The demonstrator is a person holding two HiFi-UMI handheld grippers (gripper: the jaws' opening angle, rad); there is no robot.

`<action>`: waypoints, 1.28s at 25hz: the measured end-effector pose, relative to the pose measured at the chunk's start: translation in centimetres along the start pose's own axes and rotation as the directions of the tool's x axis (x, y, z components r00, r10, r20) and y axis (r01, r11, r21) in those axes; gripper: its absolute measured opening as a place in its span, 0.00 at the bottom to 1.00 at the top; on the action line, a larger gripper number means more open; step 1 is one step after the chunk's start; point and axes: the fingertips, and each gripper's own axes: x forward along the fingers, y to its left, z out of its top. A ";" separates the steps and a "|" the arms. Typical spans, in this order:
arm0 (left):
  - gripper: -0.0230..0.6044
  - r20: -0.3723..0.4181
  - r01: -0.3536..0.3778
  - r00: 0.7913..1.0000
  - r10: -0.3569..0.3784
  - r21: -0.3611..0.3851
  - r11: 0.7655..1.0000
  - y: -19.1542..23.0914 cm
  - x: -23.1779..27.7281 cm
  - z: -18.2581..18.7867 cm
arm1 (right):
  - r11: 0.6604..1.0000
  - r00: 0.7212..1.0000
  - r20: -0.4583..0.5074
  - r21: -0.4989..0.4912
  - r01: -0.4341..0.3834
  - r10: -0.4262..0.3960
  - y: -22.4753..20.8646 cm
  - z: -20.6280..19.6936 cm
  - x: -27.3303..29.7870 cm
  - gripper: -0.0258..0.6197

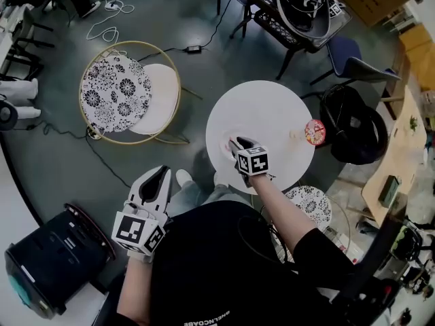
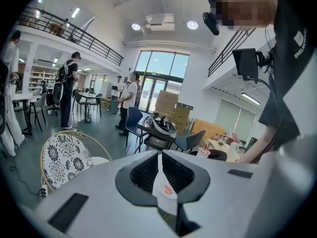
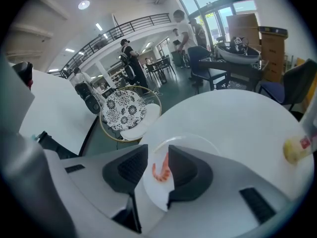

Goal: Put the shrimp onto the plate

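A round white table (image 1: pixel 272 111) carries a clear plate (image 3: pixel 198 142), and an orange-pink shrimp (image 3: pixel 160 172) lies on it. In the head view my right gripper (image 1: pixel 234 143) hovers over the table's left part, above that plate. In the right gripper view my right gripper (image 3: pixel 158 155) is open; the shrimp lies in the gap between its dark pads (image 3: pixel 183 167), touched by neither. My left gripper (image 1: pixel 162 172) hangs low to the left, off the table, over the floor. Its jaws meet at the tips (image 2: pixel 159 155) with nothing held.
A red-topped cup (image 1: pixel 315 132) and a small pale thing (image 3: pixel 297 149) sit at the table's right edge. A floral chair (image 1: pixel 115 90) stands left of the table, another (image 1: pixel 309 206) near my right elbow. A black bag (image 1: pixel 353 124) lies right; a black case (image 1: pixel 47 263) lower left.
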 end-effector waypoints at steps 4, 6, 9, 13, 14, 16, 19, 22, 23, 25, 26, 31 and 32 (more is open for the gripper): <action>0.05 0.008 0.026 1.000 -0.026 0.004 1.000 0.1 0.3 0.3 | 1.000 0.998 0.058 -0.004 -0.030 0.031 2.0 2.3 -1.6 0.24; 0.05 0.013 0.044 0.999 -0.044 0.007 0.999 0.0 0.6 0.5 | 0.999 0.995 0.088 -0.006 -0.053 0.053 3.1 3.5 -2.5 0.24; 0.05 0.019 0.069 0.997 -0.069 0.011 0.998 -0.3 0.8 0.7 | 0.995 0.986 0.136 -0.010 -0.094 0.095 5.3 5.4 -4.1 0.24; 0.05 0.031 0.098 0.995 -0.098 0.016 0.995 -0.5 1.0 1.4 | 0.989 0.965 0.220 -0.023 -0.145 0.146 8.6 8.2 -6.7 0.21; 0.05 0.035 0.106 0.994 -0.107 0.018 0.994 -0.5 1.0 1.6 | 0.988 0.958 0.242 -0.029 -0.153 0.156 9.3 8.9 -7.5 0.20; 0.05 0.044 0.120 0.992 -0.121 0.021 0.993 -0.4 1.2 1.9 | 0.984 0.943 0.282 -0.043 -0.171 0.176 10.7 10.4 -8.9 0.18; 0.05 0.054 0.134 0.989 -0.135 0.019 0.991 -0.4 1.3 2.3 | 0.977 0.920 0.329 -0.069 -0.201 0.212 12.6 12.0 -11.2 0.15; 0.05 0.069 0.159 0.985 -0.160 0.017 0.987 -0.9 1.6 3.0 | 0.972 0.899 0.369 -0.104 -0.213 0.236 14.1 13.4 -13.7 0.13; 0.05 0.075 0.167 0.983 -0.167 0.016 0.986 -0.9 1.7 3.4 | 0.970 0.892 0.381 -0.114 -0.215 0.243 14.6 13.8 -14.5 0.12; 0.05 0.088 0.179 0.980 -0.180 0.016 0.984 -0.8 1.6 4.2 | 0.966 0.880 0.400 -0.136 -0.220 0.256 15.5 14.8 -15.7 0.11; 0.05 0.096 0.188 0.977 -0.189 0.019 0.982 -0.8 1.5 4.7 | 0.964 0.874 0.409 -0.151 -0.219 0.263 15.9 15.2 -16.4 0.11; 0.05 0.135 0.245 0.959 -0.250 0.052 0.968 -1.3 1.5 6.9 | 0.954 0.832 0.475 -0.226 -0.199 0.286 17.7 17.7 -19.8 0.09; 0.05 0.140 0.254 0.956 -0.260 0.059 0.965 -1.3 1.5 7.3 | 0.952 0.822 0.491 -0.243 -0.188 0.288 18.1 18.2 -20.4 0.09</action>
